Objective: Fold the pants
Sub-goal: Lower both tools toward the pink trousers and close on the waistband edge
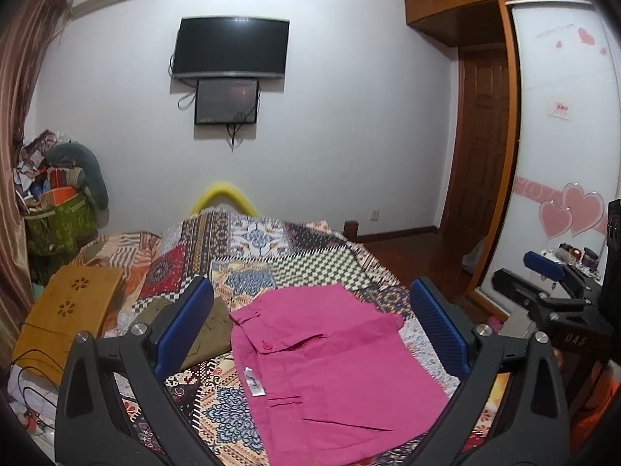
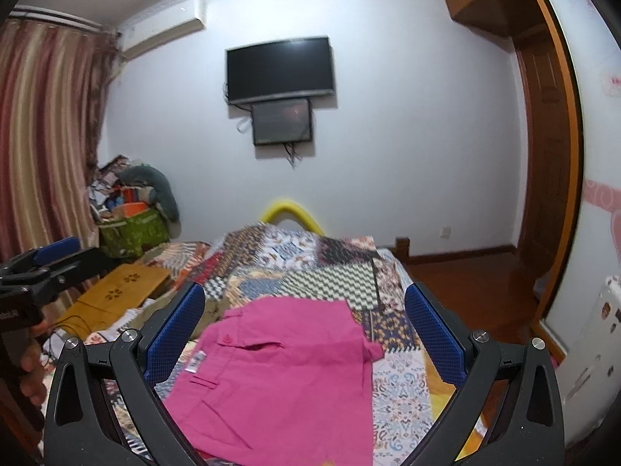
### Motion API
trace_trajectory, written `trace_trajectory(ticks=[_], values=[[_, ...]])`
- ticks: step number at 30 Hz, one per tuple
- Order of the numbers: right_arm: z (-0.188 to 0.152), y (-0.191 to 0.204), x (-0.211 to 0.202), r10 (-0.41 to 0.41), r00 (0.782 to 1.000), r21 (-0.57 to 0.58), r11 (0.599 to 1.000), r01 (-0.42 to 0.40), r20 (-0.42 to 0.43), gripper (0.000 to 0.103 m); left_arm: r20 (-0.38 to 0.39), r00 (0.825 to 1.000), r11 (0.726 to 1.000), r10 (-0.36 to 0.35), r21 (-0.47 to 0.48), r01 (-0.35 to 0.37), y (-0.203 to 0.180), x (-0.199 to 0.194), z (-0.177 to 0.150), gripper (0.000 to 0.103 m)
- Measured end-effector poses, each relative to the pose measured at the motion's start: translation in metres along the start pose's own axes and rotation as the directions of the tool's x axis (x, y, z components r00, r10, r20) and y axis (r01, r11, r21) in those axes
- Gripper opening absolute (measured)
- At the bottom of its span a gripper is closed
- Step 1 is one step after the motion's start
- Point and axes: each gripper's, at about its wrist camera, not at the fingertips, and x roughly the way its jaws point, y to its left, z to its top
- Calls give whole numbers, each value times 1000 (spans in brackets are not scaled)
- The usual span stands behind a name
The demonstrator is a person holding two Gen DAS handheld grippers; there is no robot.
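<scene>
Patchwork bedspread (pink pants atop), white walls

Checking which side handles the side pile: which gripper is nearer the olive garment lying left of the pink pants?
Left. The left gripper hangs open above the bed, one finger overlapping the olive garment. The right gripper, also open, is farther right, over the pink pants.

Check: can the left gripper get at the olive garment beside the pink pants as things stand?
Probably yes. The left gripper is open and holds nothing, and the olive garment lies uncovered on the patchwork bedspread, left of the pink pants. Only its own left finger hides part of it.
</scene>
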Motion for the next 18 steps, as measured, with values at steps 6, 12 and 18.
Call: trace_trajectory(ticks=[6,12,18], values=[[-11,-25,31,-13,997,21,1000,15,-83,102,-105,994,999,39,-2,-39,28,52,-5,102],[-25,-46,59,-37,985,21,999,41,-167,102,-203,975,996,88,15,-86,58,107,-17,96],[-38,-56,84,-57,968,-6,998,57,-244,97,-344,938,997,43,-48,-64,86,162,-38,81]])
